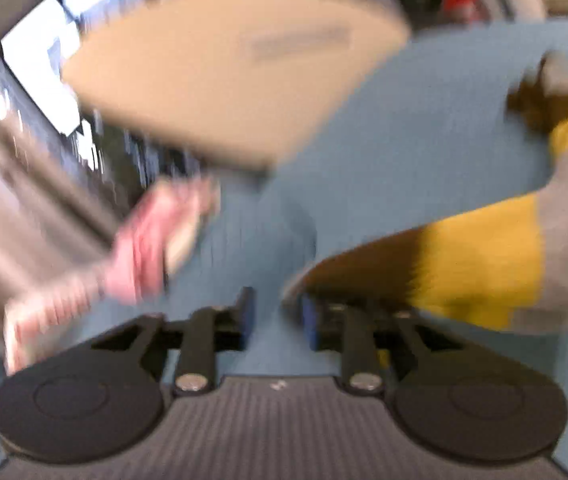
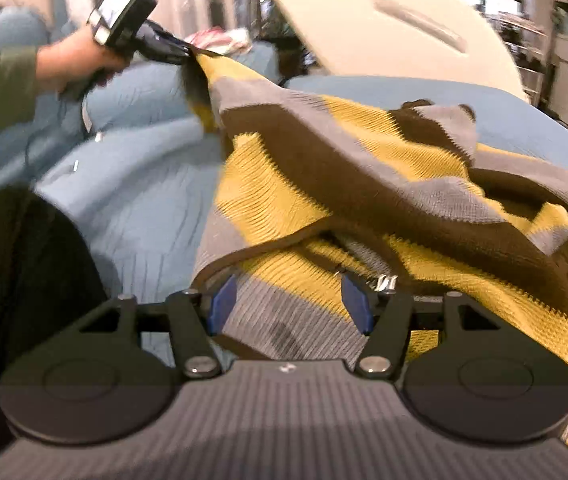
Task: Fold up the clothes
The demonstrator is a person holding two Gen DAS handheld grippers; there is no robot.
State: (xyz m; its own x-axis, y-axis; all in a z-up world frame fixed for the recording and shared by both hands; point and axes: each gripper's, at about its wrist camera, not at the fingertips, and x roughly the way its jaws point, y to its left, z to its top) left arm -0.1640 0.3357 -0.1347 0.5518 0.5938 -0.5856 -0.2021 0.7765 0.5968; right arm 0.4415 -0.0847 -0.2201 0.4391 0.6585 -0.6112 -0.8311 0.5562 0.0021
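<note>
The left tongs point(image 2: 188, 50) were clenched on a corner of the striped knit sweater point(image 2: 323, 168), lifting it off the blue bed point(image 2: 132, 200), probably to spread it. The right tongs point(image 2: 288, 302) hung released over its collar.

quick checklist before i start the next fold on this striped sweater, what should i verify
1. Left tool gripping the sweater corner: cannot tell. The fabric rises to its tip, but its own view is blurred.
2. Right tool gripping the sweater: not ok. It is open, and grey fabric lies loose between the pads.
3. Sweater lying flat: not ok. It is bunched on the right.
4. Blue cover bare beside the sweater: ok.
</note>
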